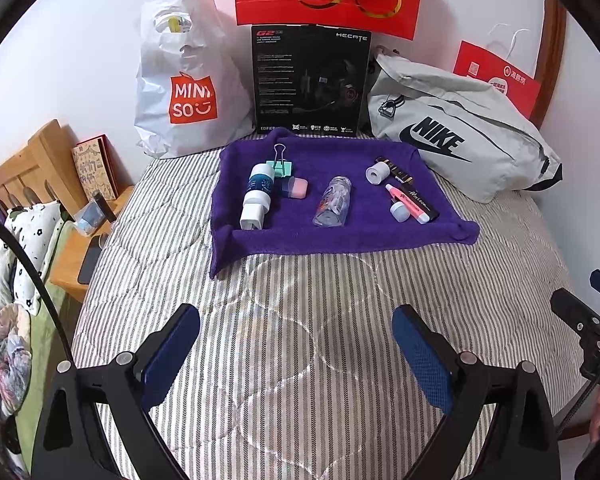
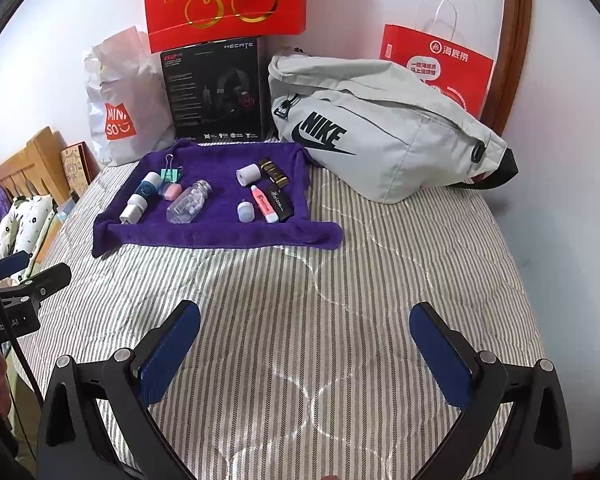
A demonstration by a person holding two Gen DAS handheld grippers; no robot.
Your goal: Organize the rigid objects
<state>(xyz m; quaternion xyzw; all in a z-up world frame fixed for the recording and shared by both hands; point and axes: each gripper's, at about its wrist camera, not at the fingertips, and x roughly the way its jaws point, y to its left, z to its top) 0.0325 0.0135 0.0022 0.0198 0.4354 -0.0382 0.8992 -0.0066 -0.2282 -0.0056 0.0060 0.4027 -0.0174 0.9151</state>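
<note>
Grippers: left gripper (image 1: pixel 296 356) and right gripper (image 2: pixel 305 354) both hang over the bare striped quilt (image 2: pixel 340 288), jaws spread wide, nothing between the blue pads.
Objects: everything sits on the purple towel (image 1: pixel 340 236) towards the far edge of the bed, well apart from both tools.
Left cluster: green binder clip (image 1: pixel 283 165), blue-and-white tube (image 1: pixel 261 182), pink-and-teal case (image 1: pixel 296 189) and white charger plug (image 1: pixel 253 216) are packed along the towel's left edge, several touching. Risk: a jaw going for one nudges its neighbours.
Middle: clear pill bottle (image 1: pixel 334 202) lies on its side. Risk, in my reading: it is round and smooth, so a glancing pad rolls it.
Right cluster: white tape roll (image 1: pixel 377 172), dark gold-trimmed stick (image 1: pixel 396 169), pink highlighter (image 1: pixel 406 202), black pen case (image 1: pixel 422 202) and small white cap (image 1: pixel 399 211); highlighter and case lie side by side, so a pinch could catch both.
Towel: soft, with rolled edges over padded bedding. Risk: a pad digs in, snags the pile and drags the whole spread.
Surroundings: Nike bag (image 2: pixel 380 140) crowds the towel's far right corner, leaving the right gripper little room.
</note>
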